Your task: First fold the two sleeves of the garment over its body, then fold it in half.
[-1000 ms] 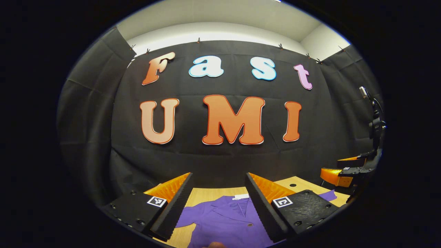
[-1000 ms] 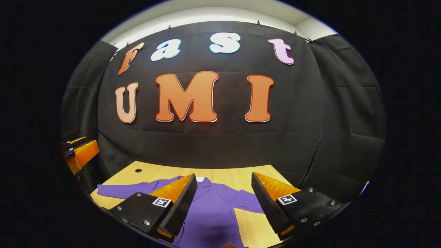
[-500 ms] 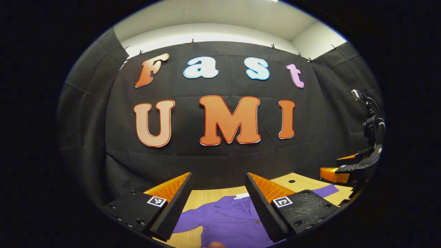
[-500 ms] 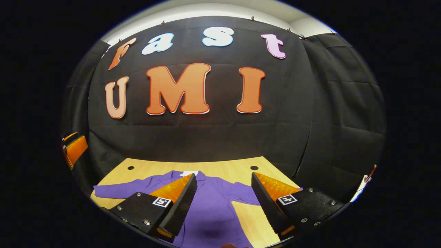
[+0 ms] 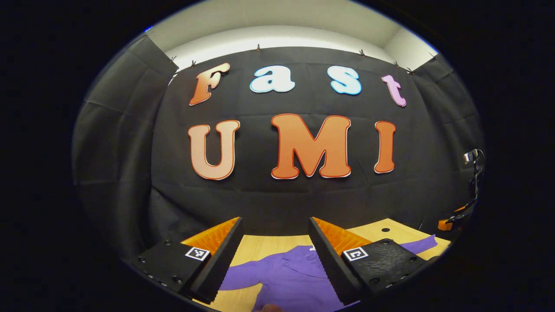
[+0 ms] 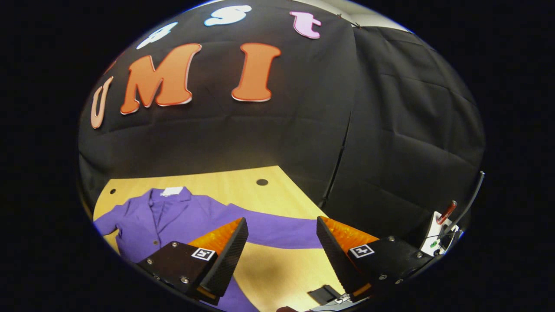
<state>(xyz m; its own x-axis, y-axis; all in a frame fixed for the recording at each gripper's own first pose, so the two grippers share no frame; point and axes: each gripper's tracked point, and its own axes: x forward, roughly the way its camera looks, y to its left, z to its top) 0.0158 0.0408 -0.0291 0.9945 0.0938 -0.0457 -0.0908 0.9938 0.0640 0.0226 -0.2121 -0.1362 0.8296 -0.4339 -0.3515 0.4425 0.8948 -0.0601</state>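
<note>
On the worktop [image 6: 277,197], a soft, light garment [image 6: 173,216] lies flat; right gripper [image 6: 281,247] and left gripper [image 5: 275,249] hover wide open, empty. Best hold: sleeve [image 6: 277,227] cuff.

Ahead of you a light wooden table [image 6: 277,197] meets the black cloth wall [image 5: 269,199]. Note two round holes [image 6: 262,182] near the table's far edge. At the table's near edge lies a small dark object [image 6: 324,294]. A white fixture with a red lever [image 6: 439,232] stands at your right.
</note>
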